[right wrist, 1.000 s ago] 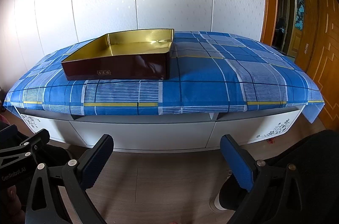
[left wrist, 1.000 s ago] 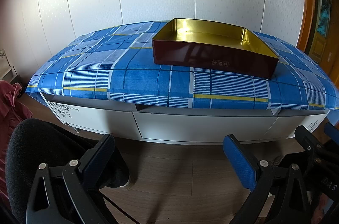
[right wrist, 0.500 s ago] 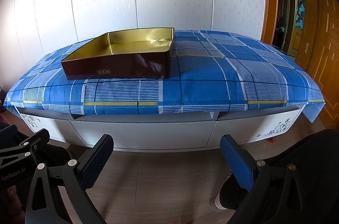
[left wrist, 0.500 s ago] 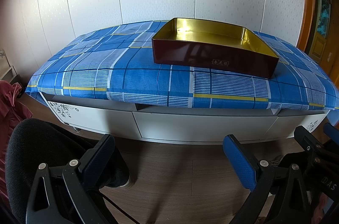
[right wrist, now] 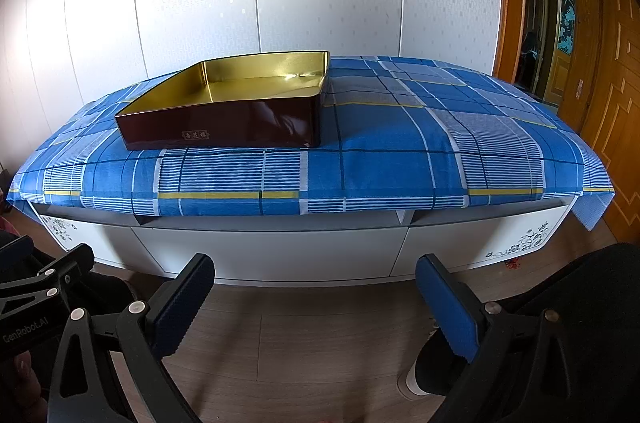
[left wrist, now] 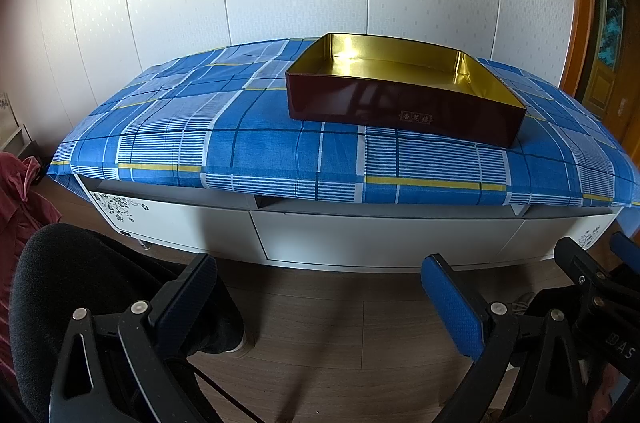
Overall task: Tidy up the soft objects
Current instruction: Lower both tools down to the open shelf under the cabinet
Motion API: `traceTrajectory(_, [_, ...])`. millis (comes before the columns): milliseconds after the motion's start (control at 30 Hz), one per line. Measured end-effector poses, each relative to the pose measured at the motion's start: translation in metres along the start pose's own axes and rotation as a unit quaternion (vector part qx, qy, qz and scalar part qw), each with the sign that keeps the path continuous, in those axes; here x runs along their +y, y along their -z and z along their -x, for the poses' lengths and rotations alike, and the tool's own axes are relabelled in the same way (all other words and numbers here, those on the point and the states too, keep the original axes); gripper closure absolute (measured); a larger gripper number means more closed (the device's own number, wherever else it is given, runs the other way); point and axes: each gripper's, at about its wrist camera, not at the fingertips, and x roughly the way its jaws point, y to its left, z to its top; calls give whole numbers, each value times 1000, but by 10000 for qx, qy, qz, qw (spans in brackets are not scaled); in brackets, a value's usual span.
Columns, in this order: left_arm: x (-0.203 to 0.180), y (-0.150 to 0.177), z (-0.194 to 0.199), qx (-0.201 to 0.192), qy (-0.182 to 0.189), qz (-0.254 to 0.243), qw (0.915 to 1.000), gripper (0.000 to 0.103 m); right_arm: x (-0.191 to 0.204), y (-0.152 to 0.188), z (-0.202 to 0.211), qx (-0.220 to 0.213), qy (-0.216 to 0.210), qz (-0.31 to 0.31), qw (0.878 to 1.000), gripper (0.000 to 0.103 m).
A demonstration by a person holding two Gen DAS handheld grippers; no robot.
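A dark red box [left wrist: 400, 103] with a gold inside [right wrist: 256, 91] sits on a blue checked cloth [left wrist: 240, 135] that covers a low white cabinet [right wrist: 280, 251]. Nothing lies inside the box. No soft object shows on the cloth. My left gripper [left wrist: 320, 295] hangs open over the wooden floor, well short of the cabinet. My right gripper [right wrist: 316, 295] is open too, at about the same distance. Neither holds anything.
Black-clad knees [left wrist: 80, 283] [right wrist: 580, 303] flank the grippers. A pink cloth [left wrist: 20, 199] lies at the far left. A wooden door [right wrist: 580, 43] stands on the right. The other gripper's frame [right wrist: 36, 295] shows at the left edge of the right wrist view.
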Motion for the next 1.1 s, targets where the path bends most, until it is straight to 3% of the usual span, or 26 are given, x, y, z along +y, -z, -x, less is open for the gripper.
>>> traceTrajectory(367, [1,1,-7,170,157,40,9997,0,-1,0,-2,34,4,-32,10000,1])
traceTrajectory(467, [3,2,-16,488,450,97,9977,0,-2,0,-6,110,-7,-59,9999,1])
traceTrajectory(600, [8,6,-31,973,1058,310,9891,0,-4,1,-12,228,-30,-104,9997,0])
traceTrajectory(667, [9,7,-39,1161,1130,436,9858,0,-5,3,-16,317,-91,-161,9993,0])
traceTrajectory(800, [13,9,-59,1553,814,618,9826,0,-6,13,-47,1101,-20,-33,9939,0])
traceTrajectory(933, [17,10,-78,1808,708,681,9786,0,-7,25,-90,2103,-52,37,9776,0])
traceTrajectory(1033, [22,10,-88,1923,960,791,9734,0,2,33,-117,2579,27,574,9645,0])
traceTrajectory(1100, [23,7,-95,2002,1034,789,9711,0,18,44,-143,3001,107,1486,9422,0])
